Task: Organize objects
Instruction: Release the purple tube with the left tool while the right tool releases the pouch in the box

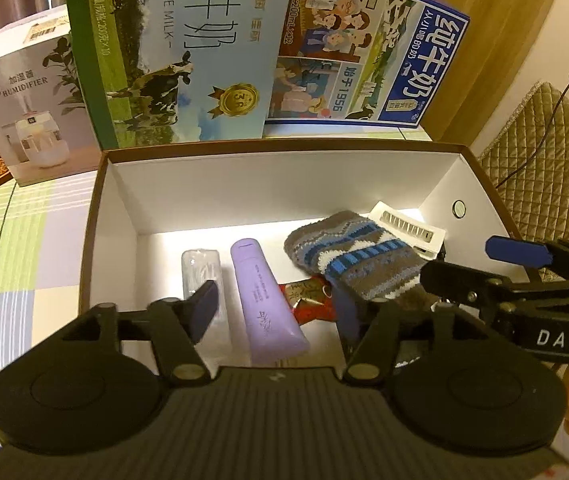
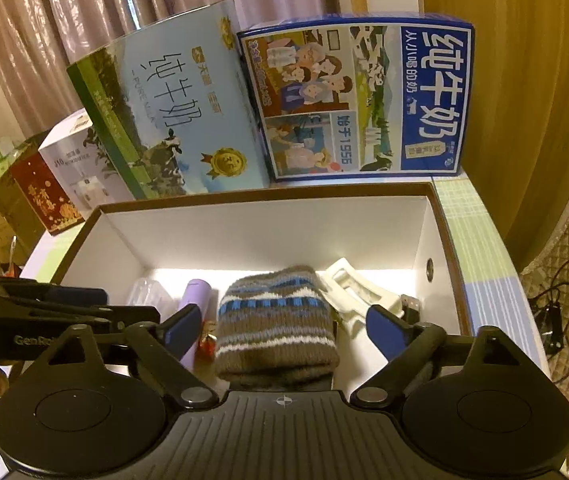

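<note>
Inside the white, brown-rimmed cardboard box [image 2: 420, 232], the striped brown-blue knitted sock [image 2: 276, 320] lies lengthwise straight ahead of the right tongs [image 2: 284, 330], spread and empty. Left tongs [image 1: 276, 312], released, hang over the lilac plastic tube [image 1: 264, 296] beside the sock.

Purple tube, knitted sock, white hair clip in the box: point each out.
Purple tube [image 1: 262, 296]: left wrist view, middle of its body.
Knitted sock [image 2: 276, 324]: right wrist view, centre of the striped knit.
White hair clip [image 1: 406, 229]: left wrist view, on its toothed top.
</note>
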Tool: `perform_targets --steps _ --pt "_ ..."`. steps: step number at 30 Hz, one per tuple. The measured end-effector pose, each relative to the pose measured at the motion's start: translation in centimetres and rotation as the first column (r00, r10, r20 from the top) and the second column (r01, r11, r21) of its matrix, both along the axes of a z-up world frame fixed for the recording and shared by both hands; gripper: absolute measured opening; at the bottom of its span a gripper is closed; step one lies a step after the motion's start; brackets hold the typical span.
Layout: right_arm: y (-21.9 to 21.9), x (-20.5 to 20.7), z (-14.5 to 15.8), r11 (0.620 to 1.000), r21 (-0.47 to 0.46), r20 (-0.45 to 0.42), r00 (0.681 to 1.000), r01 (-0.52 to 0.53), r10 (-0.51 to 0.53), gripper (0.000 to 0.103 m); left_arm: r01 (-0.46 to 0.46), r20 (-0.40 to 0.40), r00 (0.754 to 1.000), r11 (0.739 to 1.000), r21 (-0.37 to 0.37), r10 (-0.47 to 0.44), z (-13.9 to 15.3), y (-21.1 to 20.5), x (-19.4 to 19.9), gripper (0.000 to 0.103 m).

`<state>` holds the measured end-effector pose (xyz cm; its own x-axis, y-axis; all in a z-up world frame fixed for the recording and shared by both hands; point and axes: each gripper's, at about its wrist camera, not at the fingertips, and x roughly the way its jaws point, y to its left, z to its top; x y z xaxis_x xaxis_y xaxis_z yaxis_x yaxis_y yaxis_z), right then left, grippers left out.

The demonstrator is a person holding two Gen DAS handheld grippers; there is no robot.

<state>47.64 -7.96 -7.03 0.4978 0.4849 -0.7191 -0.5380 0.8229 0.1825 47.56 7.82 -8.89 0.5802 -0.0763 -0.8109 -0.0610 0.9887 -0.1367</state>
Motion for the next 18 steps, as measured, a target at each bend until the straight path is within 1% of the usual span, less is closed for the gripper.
perform_targets --steps 1,4,5,6,7,9,15,18 --pt "-0.1 -0.2 0.1 1.0 -0.003 0.001 1.0 0.0 0.0 0.09 0.001 0.004 1.0 1.0 0.004 -0.001 0.2 0.0 -0.2 0.068" --pt "-0.5 -0.9 0.3 1.0 -0.011 0.01 1.0 0.005 -0.005 0.093 0.005 0.013 1.0 1.0 0.013 -0.005 0.7 -0.1 -1.0 0.074" --pt "-0.6 -1.2 0.5 1.0 -0.013 0.012 1.0 0.007 -0.007 0.096 0.004 0.014 1.0 1.0 0.012 -0.004 0.8 -0.1 -1.3 0.076" --pt "-0.8 -1.5 0.6 1.0 -0.011 0.017 1.0 0.009 -0.009 0.098 -0.001 0.013 1.0 1.0 0.013 0.001 1.0 -0.1 -1.5 0.082" --pt "-0.9 -1.8 0.7 1.0 -0.009 0.024 1.0 0.011 -0.01 0.099 -0.007 0.015 1.0 1.0 0.014 0.007 1.1 -0.1 -1.8 0.083" --pt "-1.3 -2.4 1.1 1.0 -0.002 0.031 0.999 0.012 -0.012 0.101 -0.011 0.018 1.0 1.0 0.016 0.011 1.4 -0.1 -2.4 0.083" --pt "-2.5 -4.1 2.1 0.999 0.033 0.019 1.0 0.021 -0.022 0.101 -0.027 0.027 0.999 0.999 0.022 0.026 2.6 -0.3 -4.4 0.087" --pt "-3.2 -5.1 2.7 0.999 0.043 0.02 0.999 0.023 -0.024 0.101 -0.039 0.035 0.999 0.999 0.011 0.039 3.4 -0.4 -5.6 0.087"
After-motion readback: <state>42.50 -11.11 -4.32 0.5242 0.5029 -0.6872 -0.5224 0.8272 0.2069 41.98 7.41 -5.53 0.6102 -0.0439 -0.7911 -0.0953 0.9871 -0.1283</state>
